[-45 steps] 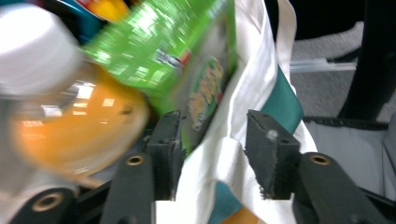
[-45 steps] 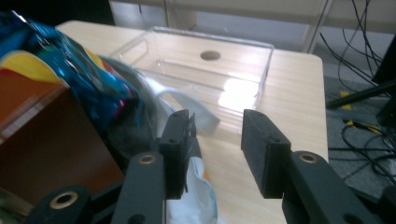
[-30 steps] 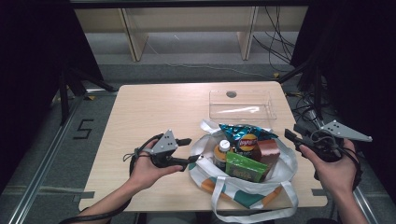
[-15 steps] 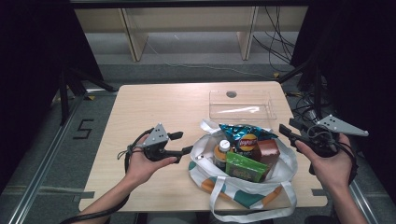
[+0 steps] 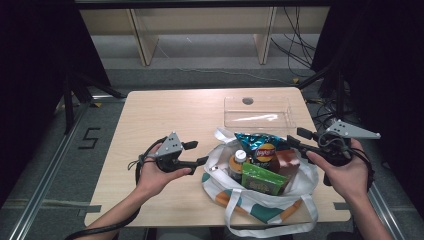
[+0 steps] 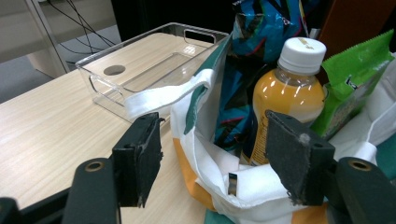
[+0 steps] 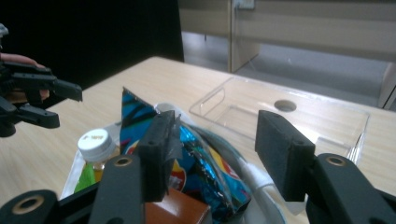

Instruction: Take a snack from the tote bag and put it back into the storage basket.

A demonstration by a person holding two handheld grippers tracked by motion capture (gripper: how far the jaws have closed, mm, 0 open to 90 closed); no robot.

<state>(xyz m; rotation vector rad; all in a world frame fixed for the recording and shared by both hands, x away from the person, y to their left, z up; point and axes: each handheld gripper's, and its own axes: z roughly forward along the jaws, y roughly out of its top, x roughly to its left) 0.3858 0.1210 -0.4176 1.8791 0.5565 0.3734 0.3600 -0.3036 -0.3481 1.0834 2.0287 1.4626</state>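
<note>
A white tote bag [image 5: 260, 205] with teal and orange patches lies open on the table's near right. Inside it are a blue chip bag [image 5: 261, 146], an orange drink bottle [image 5: 236, 164] with a white cap, a green packet [image 5: 262, 181] and a brown box [image 5: 288, 160]. My left gripper [image 5: 197, 153] is open at the bag's left rim, with the rim [image 6: 219, 182] and bottle [image 6: 287, 98] just ahead of its jaws. My right gripper [image 5: 296, 137] is open at the bag's right side. Its jaws have just been opening, with only the chip bag's top [image 7: 205, 168] ahead between them, ungripped.
An empty clear plastic bin [image 5: 257, 112] stands just behind the bag on the light wooden table [image 5: 170, 115]. A white bag strap [image 6: 163, 98] drapes toward the bin. Another strap [image 5: 270, 225] hangs over the table's near edge. Shelving legs and cables are on the floor beyond.
My left gripper has drawn back a little to the left, off the bag's rim. The right gripper has shifted slightly farther up the picture and its jaws have spread.
</note>
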